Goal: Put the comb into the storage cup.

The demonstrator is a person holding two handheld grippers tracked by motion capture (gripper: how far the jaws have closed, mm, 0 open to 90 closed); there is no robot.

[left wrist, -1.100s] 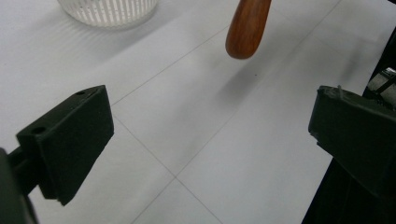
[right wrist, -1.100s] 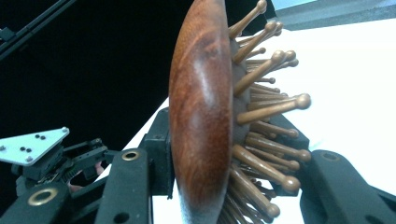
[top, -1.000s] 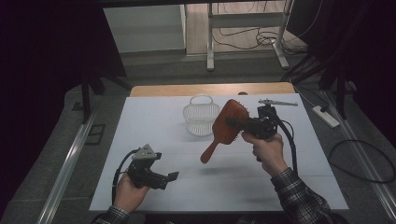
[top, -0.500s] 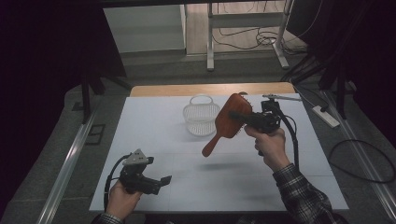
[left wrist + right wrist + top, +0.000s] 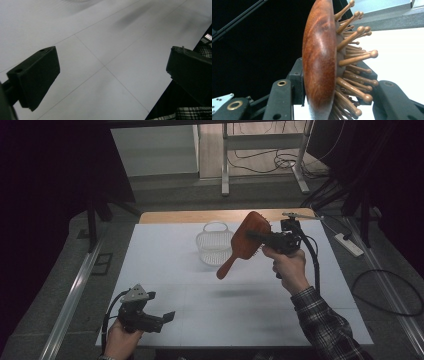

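1. While the person's right hand (image 5: 285,265) holds it up over the far right part of the white table (image 5: 165,270), the right gripper (image 5: 265,239) has its jaws clamped on the head of a wooden hairbrush (image 5: 245,242).
2. In the high view the hairbrush hangs in the air, clear of the surface, with its broad head uppermost and its handle slanting down toward the near left; its shadow lies on the table below, nearer the middle.
3. In the right gripper view the hairbrush (image 5: 322,62) is seen edge-on: one black jaw presses the smooth reddish back, the other sits among the wooden pins on the bristle side.
4. A white wire basket (image 5: 214,246) stands on the table near the far edge, just left of the brush head as the high view shows it; whether the two touch cannot be told, though the brush looks higher.
5. The left gripper (image 5: 167,316) is held low by the left hand (image 5: 122,340) at the near left corner of the table.
6. In the left gripper view its jaws stand wide apart, with only bare white surface between them.
7. A plaid sleeve (image 5: 325,327) covers the right forearm by the near right edge.
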